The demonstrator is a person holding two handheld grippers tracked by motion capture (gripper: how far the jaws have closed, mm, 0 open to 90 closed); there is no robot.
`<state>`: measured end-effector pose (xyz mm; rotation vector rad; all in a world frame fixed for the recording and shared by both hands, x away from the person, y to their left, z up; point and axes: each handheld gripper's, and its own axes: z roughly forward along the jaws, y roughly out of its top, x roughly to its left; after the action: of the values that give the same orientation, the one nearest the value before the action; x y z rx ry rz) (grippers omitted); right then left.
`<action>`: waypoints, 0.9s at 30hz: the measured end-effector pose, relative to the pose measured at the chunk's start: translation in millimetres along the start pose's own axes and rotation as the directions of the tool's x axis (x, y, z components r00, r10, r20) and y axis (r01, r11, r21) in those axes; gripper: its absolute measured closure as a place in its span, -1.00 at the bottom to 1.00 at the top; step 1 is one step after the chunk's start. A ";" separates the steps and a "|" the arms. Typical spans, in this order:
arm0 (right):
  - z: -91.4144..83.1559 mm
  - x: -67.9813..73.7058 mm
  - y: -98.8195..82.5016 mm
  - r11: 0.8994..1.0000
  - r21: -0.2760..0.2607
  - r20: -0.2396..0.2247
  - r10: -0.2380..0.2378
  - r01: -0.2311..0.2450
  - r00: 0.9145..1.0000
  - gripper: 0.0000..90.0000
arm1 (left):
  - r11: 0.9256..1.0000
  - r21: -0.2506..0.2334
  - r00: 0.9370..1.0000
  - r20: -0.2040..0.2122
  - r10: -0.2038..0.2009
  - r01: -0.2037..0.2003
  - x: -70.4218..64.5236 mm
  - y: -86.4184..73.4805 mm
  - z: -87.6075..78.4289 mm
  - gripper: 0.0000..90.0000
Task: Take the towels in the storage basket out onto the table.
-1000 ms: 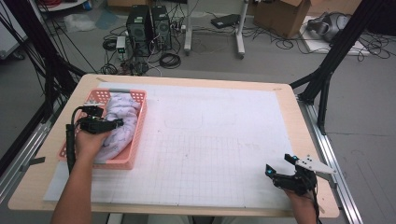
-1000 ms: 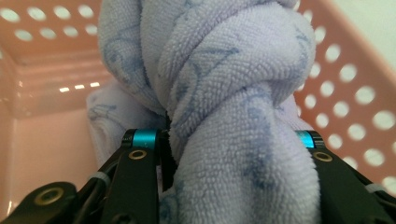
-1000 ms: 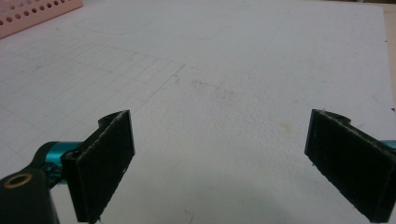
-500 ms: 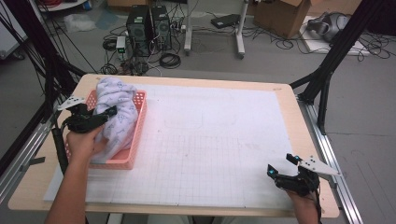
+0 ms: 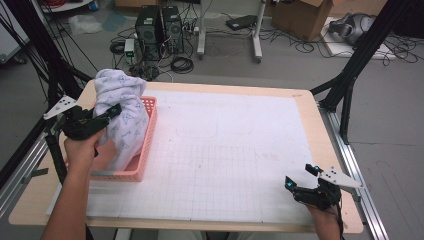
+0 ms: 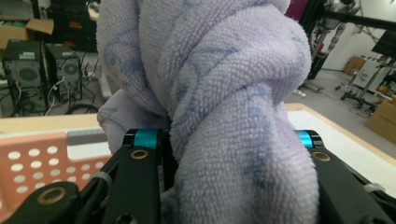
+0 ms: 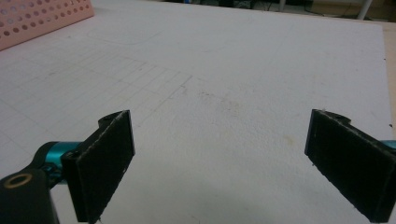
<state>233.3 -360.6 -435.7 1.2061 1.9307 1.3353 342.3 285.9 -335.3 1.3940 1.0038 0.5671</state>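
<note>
Across the wooden bench (image 5: 300,97) a white gridded mat (image 5: 225,155) covers nearly the whole top, leaving a thin strip of bare wood along each edge, and most of the mat from its middle to the right side lies bare and flat, wide room for moving. Beyond the far edge the floor carries two black computer towers (image 5: 159,29), loops of cable and a cardboard box (image 5: 305,15), and dark frame legs stand at both far corners of the bench. At the left side of the mat sits a pink perforated basket (image 5: 145,150), its long wall close beside the left edge. A pale lilac terry towel (image 5: 122,107) with a faint blue pattern rises out of that basket in a tall bunched fold, its lower end hanging down inside; the left gripper (image 5: 102,117) has its jaws clamped on this bundle, and in the left gripper view the towel (image 6: 224,116) bulges between and over both jaws, hiding most of what lies ahead, with the basket wall (image 6: 32,163) low at the left. Near the front right corner the right gripper (image 5: 305,177) rests low over the mat, its jaws wide apart with nothing between them, well apart from the basket.
</note>
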 end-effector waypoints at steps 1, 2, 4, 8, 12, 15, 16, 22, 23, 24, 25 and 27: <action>0.1 0.4 0.1 1.000 0.000 0.001 0.003 -0.003 1.000 -0.85 | 1.000 -0.013 1.000 0.007 -0.003 0.003 -0.5 2.0 -1.1 0.33; 0.4 0.5 0.1 1.000 0.000 0.000 0.004 -0.004 1.000 -0.85 | 1.000 -0.027 1.000 0.017 -0.005 0.005 -0.5 4.4 -2.4 0.33; 0.6 0.7 -0.1 1.000 0.003 -0.002 0.002 -0.002 1.000 -0.85 | 0.999 -0.054 0.999 0.032 -0.006 0.008 -1.2 10.9 -4.9 0.33; 1.5 1.0 0.1 1.000 0.002 -0.004 -0.002 0.002 1.000 -0.85 | 0.995 -0.095 0.998 0.065 0.000 0.006 -1.9 25.8 -9.8 0.33; 1.9 4.3 1.6 1.000 -0.001 -0.011 -0.019 0.019 1.000 -0.85 | 0.994 -0.106 0.996 0.082 0.028 -0.019 -3.4 38.7 -13.2 0.33; 3.1 6.0 1.9 1.000 0.005 -0.019 -0.028 0.028 0.999 -0.85 | 0.992 -0.121 0.993 0.108 0.041 -0.028 -6.6 45.4 -15.4 0.33; 3.5 6.1 1.8 0.999 0.007 -0.019 -0.032 0.032 0.999 -0.85 | 0.991 -0.127 0.992 0.118 0.046 -0.031 -8.4 47.3 -15.5 0.33; 2.6 5.9 1.8 0.999 0.000 -0.022 -0.033 0.033 0.999 -0.85 | 0.988 -0.142 0.978 0.194 0.079 -0.052 -21.7 57.4 -13.8 0.33; 2.4 5.9 1.9 1.000 -0.001 -0.023 -0.031 0.031 0.999 -0.85 | 0.988 -0.149 0.975 0.207 0.080 -0.050 -24.8 59.2 -13.0 0.33; 2.5 5.9 2.1 0.999 -0.005 -0.021 -0.031 0.031 0.999 -0.85 | 0.987 -0.157 0.971 0.224 0.079 -0.044 -28.0 61.1 -11.6 0.33; 2.1 6.0 2.3 0.999 -0.004 -0.021 -0.032 0.032 0.999 -0.85 | 0.985 -0.165 0.967 0.243 0.081 -0.042 -31.3 63.0 -10.0 0.33; 1.3 6.3 2.9 1.000 -0.005 -0.021 -0.031 0.031 0.999 -0.85 | 0.984 -0.173 0.959 0.270 0.088 -0.042 -39.2 66.5 -5.8 0.33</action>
<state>232.4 -354.2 -433.1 1.1593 1.9520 1.3412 332.8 265.9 -261.2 1.3189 0.6723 0.4762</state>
